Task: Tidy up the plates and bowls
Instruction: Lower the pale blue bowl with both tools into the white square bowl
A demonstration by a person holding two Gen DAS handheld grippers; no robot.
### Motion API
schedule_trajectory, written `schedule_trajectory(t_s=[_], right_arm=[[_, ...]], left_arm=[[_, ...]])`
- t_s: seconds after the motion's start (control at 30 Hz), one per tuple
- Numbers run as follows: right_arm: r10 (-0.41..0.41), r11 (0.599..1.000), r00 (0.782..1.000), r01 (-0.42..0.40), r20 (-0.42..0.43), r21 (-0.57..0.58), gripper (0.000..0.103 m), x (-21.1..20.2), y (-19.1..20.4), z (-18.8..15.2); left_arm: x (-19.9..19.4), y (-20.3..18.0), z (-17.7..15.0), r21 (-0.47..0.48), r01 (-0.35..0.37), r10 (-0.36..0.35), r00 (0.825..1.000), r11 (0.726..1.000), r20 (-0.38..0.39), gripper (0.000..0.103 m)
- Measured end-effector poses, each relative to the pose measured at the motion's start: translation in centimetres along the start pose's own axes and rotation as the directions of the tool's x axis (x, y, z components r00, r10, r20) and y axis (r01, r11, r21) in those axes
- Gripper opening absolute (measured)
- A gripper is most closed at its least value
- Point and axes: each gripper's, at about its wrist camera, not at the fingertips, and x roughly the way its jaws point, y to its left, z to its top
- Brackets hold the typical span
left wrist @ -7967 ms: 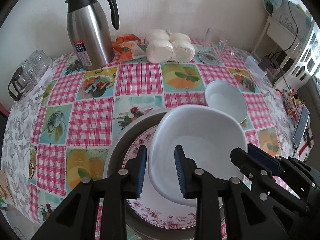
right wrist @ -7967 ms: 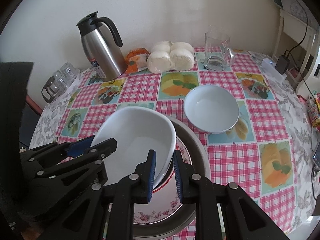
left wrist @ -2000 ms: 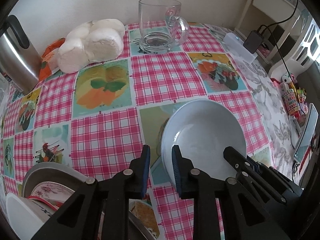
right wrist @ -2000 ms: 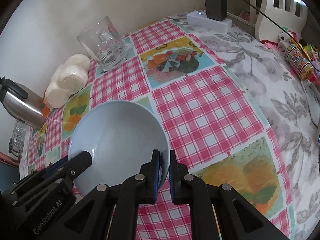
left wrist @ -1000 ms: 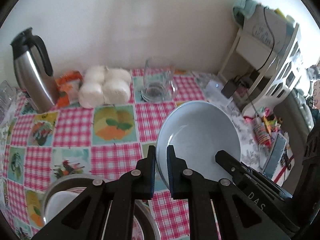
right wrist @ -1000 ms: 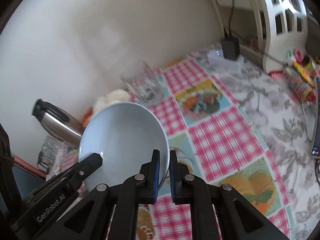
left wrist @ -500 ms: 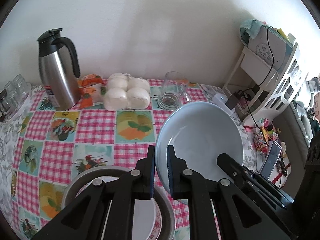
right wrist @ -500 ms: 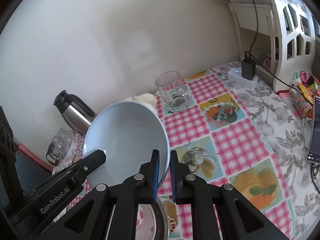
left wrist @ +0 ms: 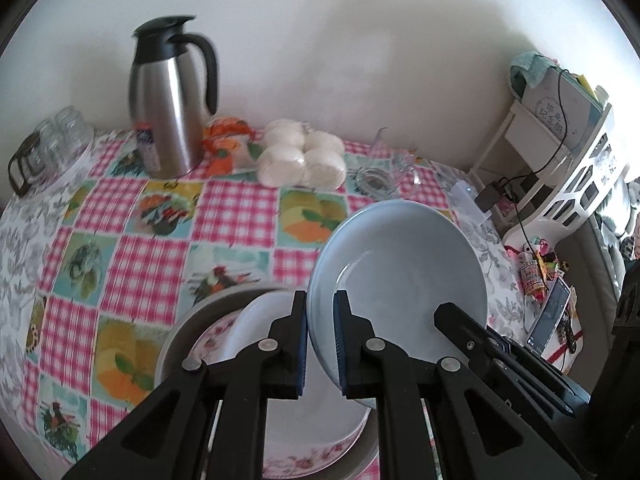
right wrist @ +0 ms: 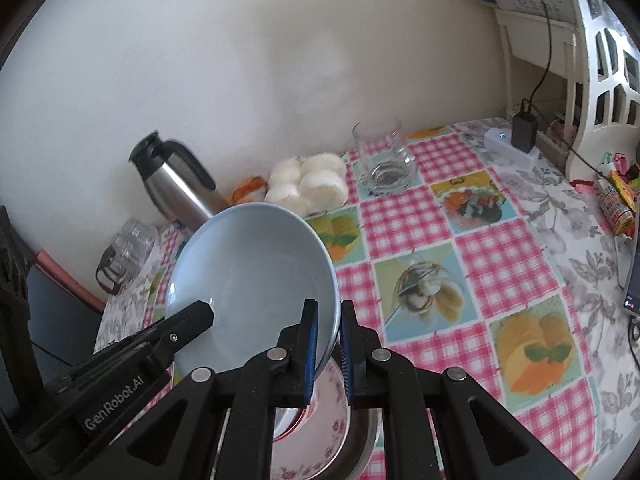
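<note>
Both grippers hold one pale blue round bowl point(left wrist: 400, 272) by its rim, in the air. My left gripper point(left wrist: 320, 340) is shut on its left rim. My right gripper point(right wrist: 328, 344) is shut on its right rim point(right wrist: 256, 276). Below the bowl sits a metal pan point(left wrist: 176, 344) with a flowered plate point(left wrist: 304, 460) and a white bowl point(left wrist: 260, 320) in it. The plate also shows in the right wrist view point(right wrist: 320, 432). The blue bowl hangs over the pan's right side, tilted.
On the checked tablecloth point(left wrist: 132, 264) stand a steel thermos jug point(left wrist: 168, 96), a bag of white buns point(left wrist: 300, 160), an orange packet point(left wrist: 224, 144), a glass mug point(right wrist: 384, 160) and glasses point(left wrist: 44, 148) at the left edge. A white shelf point(left wrist: 560, 152), charger and phone point(left wrist: 548, 316) lie right.
Both grippers have carried the blue bowl left and closer to the pan; it now hangs over the pan's right side. The grips have not changed.
</note>
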Motion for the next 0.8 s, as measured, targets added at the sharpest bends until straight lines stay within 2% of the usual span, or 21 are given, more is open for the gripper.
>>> schedule_trajectory(t_s=[0.43,0.8], right_arm=[[-0.009,0.993,0.997,0.0,-0.082,-0.116,0.014,1.8,4.4,-4.1],[-0.045,0.99,0.995,0.032,-0.091,-0.135,0.015,2.8,5.0,-4.6]], left_arm=[[-0.3,5.1,-3.6,-0.05,-0.03,0.028,0.999,0.998,-0.043,0.011],[1.0,5.8,-4.2,-0.04,-0.041,0.038,0.996,0.998,-0.084,0.011]])
